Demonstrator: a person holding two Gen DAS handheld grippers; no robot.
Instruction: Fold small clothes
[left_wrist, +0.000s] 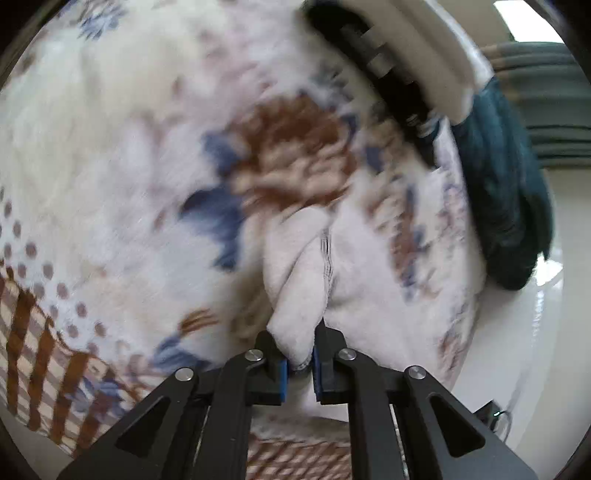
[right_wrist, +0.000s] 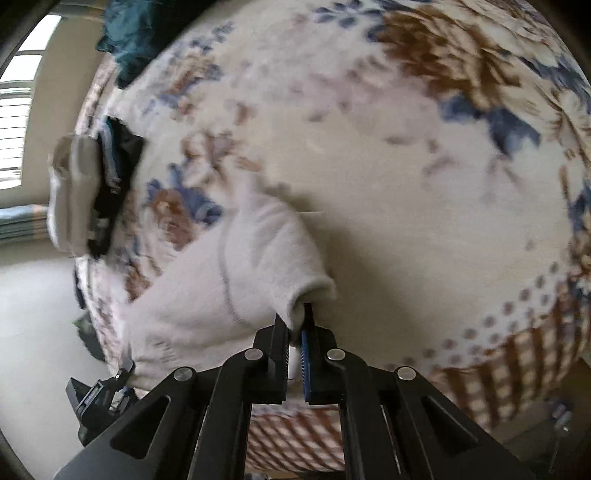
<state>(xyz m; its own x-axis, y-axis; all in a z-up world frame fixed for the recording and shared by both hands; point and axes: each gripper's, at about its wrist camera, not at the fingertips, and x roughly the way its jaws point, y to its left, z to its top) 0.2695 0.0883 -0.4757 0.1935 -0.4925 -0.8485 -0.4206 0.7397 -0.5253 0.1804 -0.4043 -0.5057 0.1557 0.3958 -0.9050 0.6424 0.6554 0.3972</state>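
Blanket (right_wrist: 388, 206): fleece, cream with brown and blue flowers, dotted and striped border at 4 to 8 o'clock in both my views; fills almost the whole of each. Serves as the folding surface, seemingly over a bed.

Room: pale wall and slatted window (right_wrist: 14, 122) at 9 to 10 o'clock in the right view; glossy pale floor (left_wrist: 532, 325) at 4 o'clock in the left view; bright ceiling panel at 1 o'clock there.

Pile (right_wrist: 96, 192): white and black items stacked at 9 o'clock in the right view, at the blanket's edge. I judge these folded pieces, though blur prevents certainty. Teal cloth (left_wrist: 502, 192) at 3 o'clock in the left view, bunched, apparently not folded.

Garment (right_wrist: 221, 280): small, white, fleecy, grey seam stitching. Held between my two grippers, over the blanket, a little left of centre in the right view. Fold in progress, by my estimate early: cloth hangs rumpled, no crease laid flat.

Left gripper (left_wrist: 300, 360): jaws clamped on a corner of the garment (left_wrist: 295, 280) at 6 o'clock.

Right gripper (right_wrist: 295, 345): jaws clamped on another corner, 6 o'clock.
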